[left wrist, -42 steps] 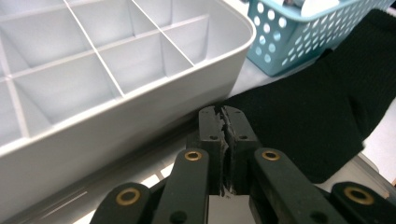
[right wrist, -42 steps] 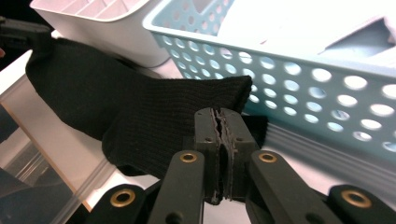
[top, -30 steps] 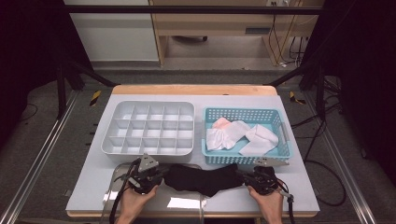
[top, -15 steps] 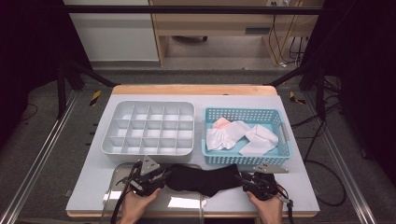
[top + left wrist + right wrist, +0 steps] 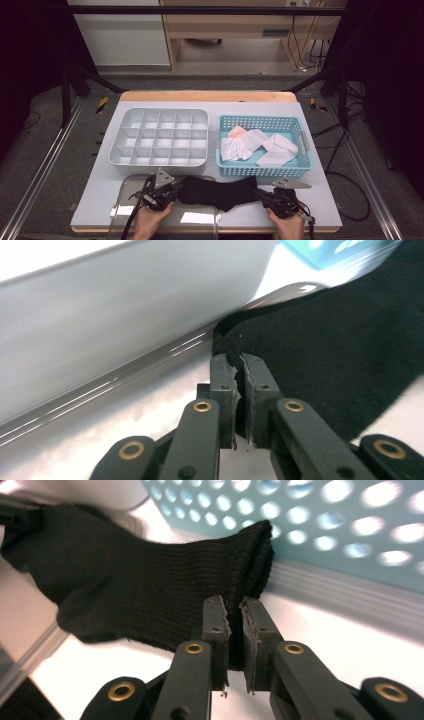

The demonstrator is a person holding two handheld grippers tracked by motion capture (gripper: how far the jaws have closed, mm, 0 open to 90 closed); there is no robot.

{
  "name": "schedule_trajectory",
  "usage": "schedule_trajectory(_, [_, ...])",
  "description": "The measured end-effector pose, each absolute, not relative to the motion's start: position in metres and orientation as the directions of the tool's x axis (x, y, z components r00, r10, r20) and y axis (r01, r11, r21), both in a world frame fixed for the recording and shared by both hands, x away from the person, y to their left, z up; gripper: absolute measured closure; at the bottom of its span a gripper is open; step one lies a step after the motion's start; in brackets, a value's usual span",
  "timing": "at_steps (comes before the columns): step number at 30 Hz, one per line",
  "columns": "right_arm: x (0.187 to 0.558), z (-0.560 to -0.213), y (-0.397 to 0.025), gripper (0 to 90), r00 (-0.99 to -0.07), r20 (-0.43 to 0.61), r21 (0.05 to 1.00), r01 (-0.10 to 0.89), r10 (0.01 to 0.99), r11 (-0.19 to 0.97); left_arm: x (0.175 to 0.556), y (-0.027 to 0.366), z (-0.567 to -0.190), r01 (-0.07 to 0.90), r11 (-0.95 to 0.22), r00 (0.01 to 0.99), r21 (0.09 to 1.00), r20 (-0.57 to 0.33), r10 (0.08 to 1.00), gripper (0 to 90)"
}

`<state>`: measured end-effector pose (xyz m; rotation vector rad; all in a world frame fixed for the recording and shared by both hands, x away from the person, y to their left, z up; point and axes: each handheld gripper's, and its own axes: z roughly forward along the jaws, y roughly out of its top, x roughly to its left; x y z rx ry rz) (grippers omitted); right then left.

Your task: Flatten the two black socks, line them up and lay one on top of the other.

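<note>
Behind your work stands the grey divided tray (image 5: pixel 159 137), its compartments bare, and to its right the blue basket (image 5: pixel 263 168) holding white cloths (image 5: pixel 255 145). Both sit close to the far edge of the black sock (image 5: pixel 217 191); in the right claw view the sock's cuff lies just beside the basket's perforated wall. A clear plastic tray (image 5: pixel 125 200) lies on the table (image 5: pixel 320 192) at the near edge, and the sock's left end rests over it.

The sock is stretched flat between your two claws, near the front of the table. Your left claw (image 5: pixel 239 371) is clenched on the sock's left edge, hand low at the table's near edge. Your right claw (image 5: pixel 233 611) is clenched on the cuff end, jaws pinching the ribbed fabric, hand likewise low and pointing inward.
</note>
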<state>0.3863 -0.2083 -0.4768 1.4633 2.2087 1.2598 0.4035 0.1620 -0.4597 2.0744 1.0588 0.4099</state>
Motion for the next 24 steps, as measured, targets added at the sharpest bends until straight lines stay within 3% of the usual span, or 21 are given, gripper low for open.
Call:
schedule_trajectory(6, [0.389,-0.477,-0.218,77.9,-0.459,0.192,0.722,0.664,0.867,0.192,0.404,0.142,-0.461,0.536,-0.413,0.625,0.737,-0.017,0.781,80.7])
schedule_trajectory(10, [0.387,-0.471,-0.218,67.7,-0.456,0.155,0.767,0.615,0.876,0.184,0.406,0.152,-0.456,0.534,-0.380,0.606,0.756,-0.028,0.795,62.8])
schedule_trajectory(14, [0.383,-0.455,-0.212,67.4,-0.485,0.154,0.821,0.548,0.861,0.161,0.406,0.173,-0.442,0.517,-0.313,0.572,0.797,-0.050,0.819,55.6])
schedule_trajectory(19, [0.380,-0.438,-0.171,67.7,-0.612,0.167,0.847,0.491,0.773,0.206,0.405,0.198,-0.436,0.523,-0.268,0.527,0.809,-0.060,0.848,56.7])
schedule_trajectory(24, [0.385,-0.436,-0.113,66.2,-0.729,0.172,0.847,0.453,0.663,0.278,0.405,0.219,-0.439,0.539,-0.248,0.489,0.805,-0.060,0.870,63.7])
